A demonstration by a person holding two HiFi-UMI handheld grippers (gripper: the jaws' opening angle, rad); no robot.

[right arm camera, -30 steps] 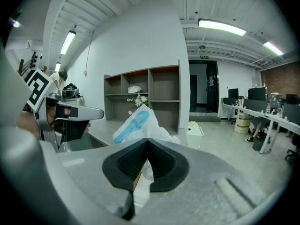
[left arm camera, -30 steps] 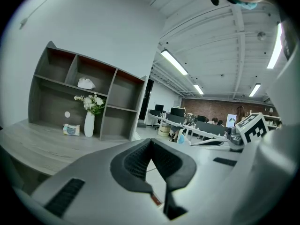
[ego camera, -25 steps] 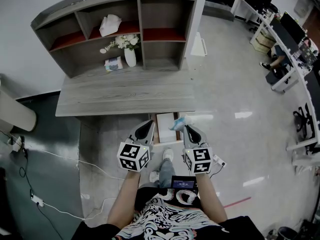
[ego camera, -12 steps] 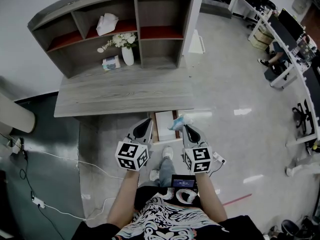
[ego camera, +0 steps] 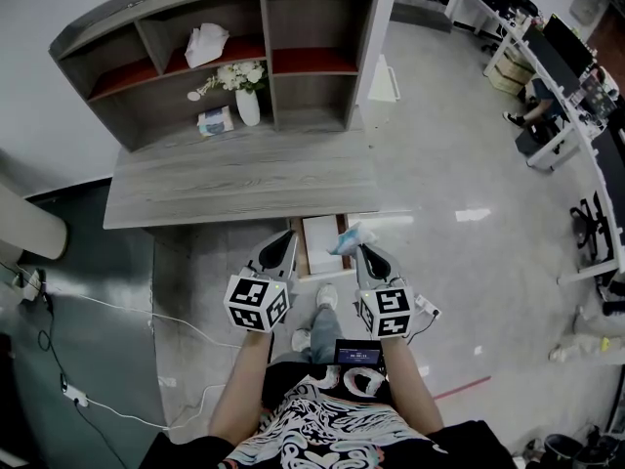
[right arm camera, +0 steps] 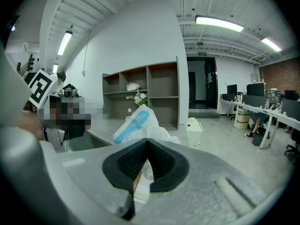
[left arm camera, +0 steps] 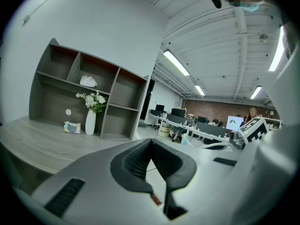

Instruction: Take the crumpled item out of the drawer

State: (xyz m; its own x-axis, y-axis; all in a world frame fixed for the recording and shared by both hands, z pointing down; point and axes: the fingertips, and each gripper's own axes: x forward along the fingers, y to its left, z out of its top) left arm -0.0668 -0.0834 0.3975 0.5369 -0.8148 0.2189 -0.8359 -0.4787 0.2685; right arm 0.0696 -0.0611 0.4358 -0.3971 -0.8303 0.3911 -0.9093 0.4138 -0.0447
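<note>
An open-plan office with a polished floor and a grey wooden desk (ego camera: 234,179) topped by a shelf hutch. You stand at the desk's front edge, where the drawer (ego camera: 320,242) is pulled out below both grippers.

The crumpled item (right arm camera: 136,125), a white plastic wrapper with a blue print, is pinched in your right gripper (right arm camera: 147,142). Its jaws are closed on the wrapper's lower folds. The bulk of the wrapper puffs up and forward past the jaw tips, and a strip hangs down behind the pads. In the head view the wrapper (ego camera: 349,237) sits just ahead of the right gripper (ego camera: 363,252), by the drawer's right edge. It looks lifted clear rather than resting inside.

The main job therefore appears done. What seems left is carrying the wrapper away and setting it down, and the drawer is not yet shut.

Your left gripper (left arm camera: 151,142) has its jaws brought together tip to tip with nothing between them. It hovers level with the right gripper, on the drawer's other side.

Far beyond both sets of jaws, a white vase of flowers (ego camera: 246,106) and a small tissue pack (ego camera: 217,120) stand on the hutch's lower shelf.
</note>
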